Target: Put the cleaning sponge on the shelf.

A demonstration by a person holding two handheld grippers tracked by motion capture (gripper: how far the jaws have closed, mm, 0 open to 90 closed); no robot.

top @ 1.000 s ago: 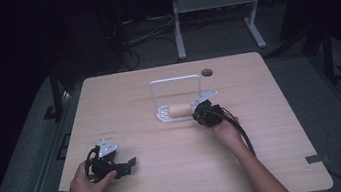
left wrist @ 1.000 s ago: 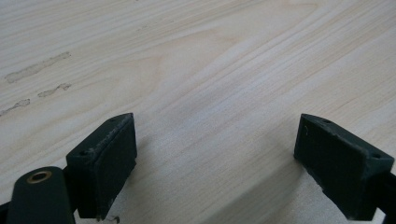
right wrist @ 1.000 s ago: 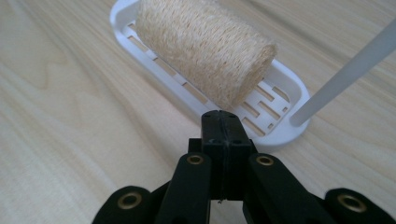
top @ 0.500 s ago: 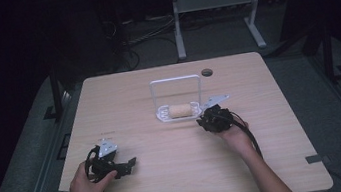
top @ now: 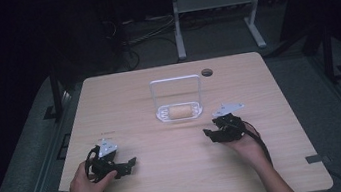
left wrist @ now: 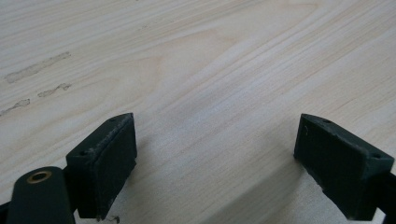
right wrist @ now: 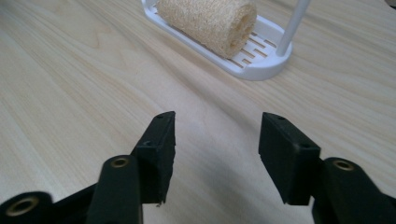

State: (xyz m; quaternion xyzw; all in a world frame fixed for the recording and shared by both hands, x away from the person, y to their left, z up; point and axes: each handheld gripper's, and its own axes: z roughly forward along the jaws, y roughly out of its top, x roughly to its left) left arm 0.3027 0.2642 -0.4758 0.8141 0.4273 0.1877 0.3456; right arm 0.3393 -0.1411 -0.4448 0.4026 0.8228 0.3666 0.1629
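Right gripper sits clear of the load, jaws apart with nothing between them; they've just been opening. In the right gripper view only bare table shows between the pads.

Ahead of the jaws and slightly to their right in that view: the loofah roll, lying on its side in the white slotted tray. The tray's wire handle frame stands upright over it. In the high view the roll rests in the tray, near the right gripper but apart from it, no contact.

Left gripper is well apart from the tray, toward the person's side of the table, jaws spread wide over bare wood, nothing held.

My read of the step: placement looks done, roll seated in the tray, right gripper released and backed off. This is the retreat phase.

Next move, as I judge it: nothing delicate. Keep the right gripper away from the handle frame and tray edge so the tray doesn't get nudged. If the roll must come out again, approach end-on or from above under the frame, jaws wider than the roll.

Risk: a light tray slides easily on the smooth tabletop.
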